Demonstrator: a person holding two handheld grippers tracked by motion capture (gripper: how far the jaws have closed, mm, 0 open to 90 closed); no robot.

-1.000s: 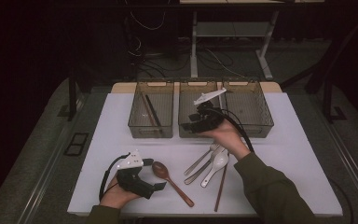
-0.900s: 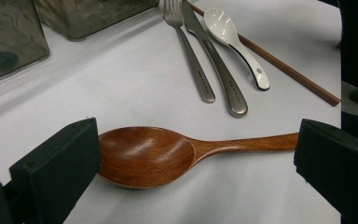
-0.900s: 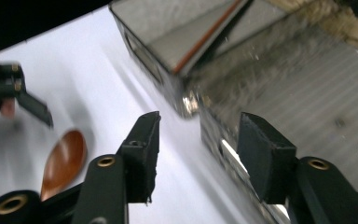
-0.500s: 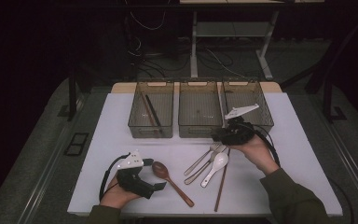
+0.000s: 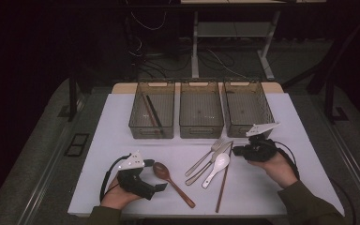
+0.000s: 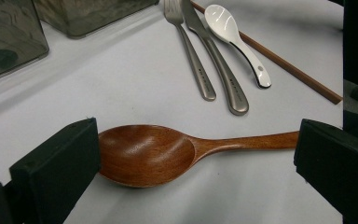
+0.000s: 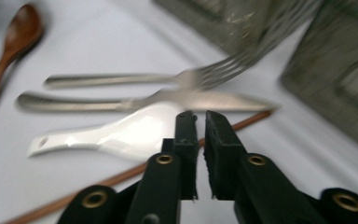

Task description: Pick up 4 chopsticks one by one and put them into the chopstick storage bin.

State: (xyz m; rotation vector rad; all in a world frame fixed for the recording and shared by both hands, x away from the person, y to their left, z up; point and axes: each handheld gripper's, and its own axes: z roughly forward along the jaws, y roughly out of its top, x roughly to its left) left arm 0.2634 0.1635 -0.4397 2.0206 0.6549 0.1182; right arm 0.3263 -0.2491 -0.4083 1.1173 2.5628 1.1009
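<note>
Currently, the left-hand smoke-grey plastic bin (image 5: 152,117) holds dark chopsticks; sorting has barely begun. The left gripper (image 5: 158,188) stands wide open, empty, straddling the brown wooden spoon (image 6: 149,154) on the white table (image 5: 122,140). Steel fork (image 5: 205,155), steel knife (image 5: 213,160), white ceramic spoon (image 5: 217,167) and brown chopstick (image 5: 224,177) remain. The right gripper (image 7: 200,122) has just closed, empty

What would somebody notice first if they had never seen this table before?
Probably the wooden spoon, lying on the white table between the wide-open jaws of the left gripper. Next, the little cluster to its right: a fork, a knife, a white ceramic spoon and a brown chopstick, with the right gripper, jaws nearly shut and empty, beside them. Behind stand three clear bins; the left one holds chopsticks.
</note>
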